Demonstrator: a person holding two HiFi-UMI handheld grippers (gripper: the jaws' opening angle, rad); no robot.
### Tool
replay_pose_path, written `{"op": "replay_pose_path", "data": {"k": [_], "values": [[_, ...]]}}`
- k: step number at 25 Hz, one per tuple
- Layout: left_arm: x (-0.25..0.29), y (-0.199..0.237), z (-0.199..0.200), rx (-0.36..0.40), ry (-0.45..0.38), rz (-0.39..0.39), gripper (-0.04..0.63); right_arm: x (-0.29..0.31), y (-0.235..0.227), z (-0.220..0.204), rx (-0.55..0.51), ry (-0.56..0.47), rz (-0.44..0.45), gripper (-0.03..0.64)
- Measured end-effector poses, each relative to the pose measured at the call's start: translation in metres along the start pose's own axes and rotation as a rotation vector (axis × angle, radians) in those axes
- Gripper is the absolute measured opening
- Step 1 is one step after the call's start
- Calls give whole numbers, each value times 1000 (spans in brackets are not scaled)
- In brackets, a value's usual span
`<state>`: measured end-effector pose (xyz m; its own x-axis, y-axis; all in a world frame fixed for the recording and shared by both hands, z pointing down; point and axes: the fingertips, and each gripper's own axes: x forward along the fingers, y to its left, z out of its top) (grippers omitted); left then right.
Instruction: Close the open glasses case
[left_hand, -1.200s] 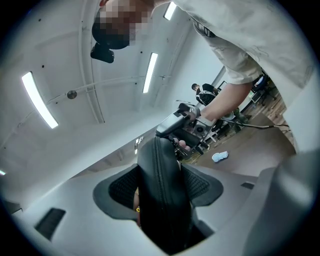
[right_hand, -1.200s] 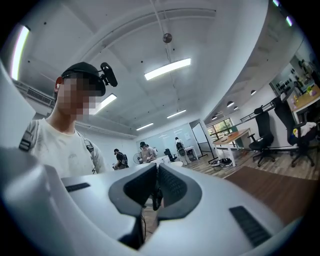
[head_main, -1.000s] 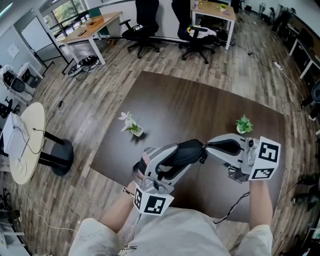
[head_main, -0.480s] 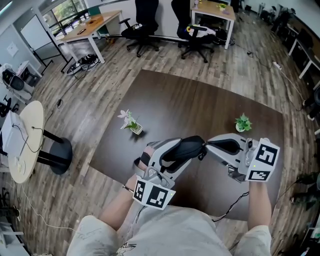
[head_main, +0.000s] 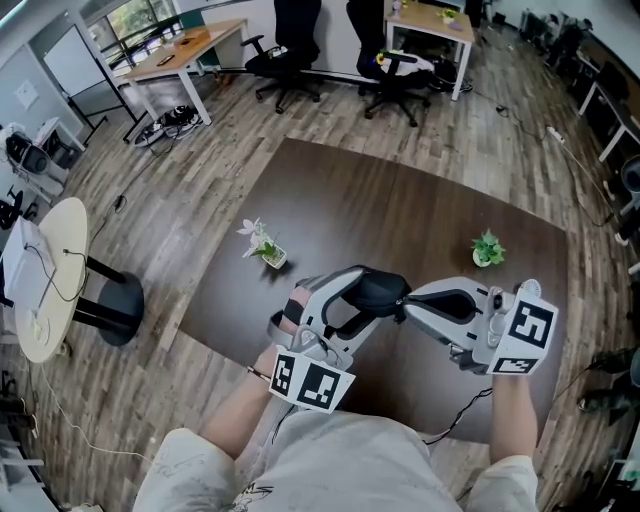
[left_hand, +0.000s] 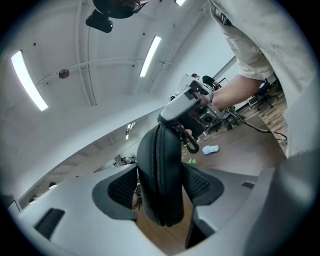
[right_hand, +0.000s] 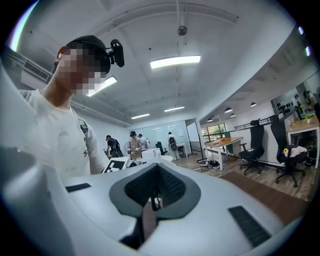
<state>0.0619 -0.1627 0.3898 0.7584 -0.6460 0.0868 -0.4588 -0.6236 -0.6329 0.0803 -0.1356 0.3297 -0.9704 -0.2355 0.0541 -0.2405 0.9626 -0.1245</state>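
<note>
The black zipped glasses case (head_main: 375, 290) is held above the dark table, its halves together in the left gripper view (left_hand: 160, 170). My left gripper (head_main: 350, 305) is shut on the case's body, one pad on each side (left_hand: 160, 192). My right gripper (head_main: 405, 298) meets the case's end from the right. Its tips (left_hand: 175, 120) sit at the zipper line, and a black loop (left_hand: 192, 145) hangs just below them. In the right gripper view the jaws (right_hand: 156, 197) are closed on a small dark tab, apparently the zipper pull.
On the dark brown table (head_main: 400, 200) stand a small white-flowered plant (head_main: 262, 246) and a small green plant (head_main: 487, 250). Office chairs (head_main: 290, 60) and desks stand beyond it. A round white side table (head_main: 50, 280) is at the left.
My left gripper has shifted a little to the right and rolled slightly with the case in it. The right gripper stays at the case's end.
</note>
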Motion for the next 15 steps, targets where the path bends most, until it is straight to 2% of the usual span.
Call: {"op": "replay_pose_path", "data": {"k": [4, 6, 7, 10, 15], "values": [[1, -9, 3, -3, -14, -52, 354, -4, 16, 14, 34, -73, 119, 2], [1, -11, 6, -26, -32, -64, 355, -7, 20, 21, 53, -106, 163, 2], [1, -11, 7, -37, -39, -64, 325, -8, 19, 22, 56, -113, 163, 2], [2, -9, 3, -55, -16, -51, 276, -11, 9, 18, 42, -86, 98, 2], [9, -8, -20, -16, 125, -46, 262, -9, -10, 2, -32, 15, -64, 2]]}}
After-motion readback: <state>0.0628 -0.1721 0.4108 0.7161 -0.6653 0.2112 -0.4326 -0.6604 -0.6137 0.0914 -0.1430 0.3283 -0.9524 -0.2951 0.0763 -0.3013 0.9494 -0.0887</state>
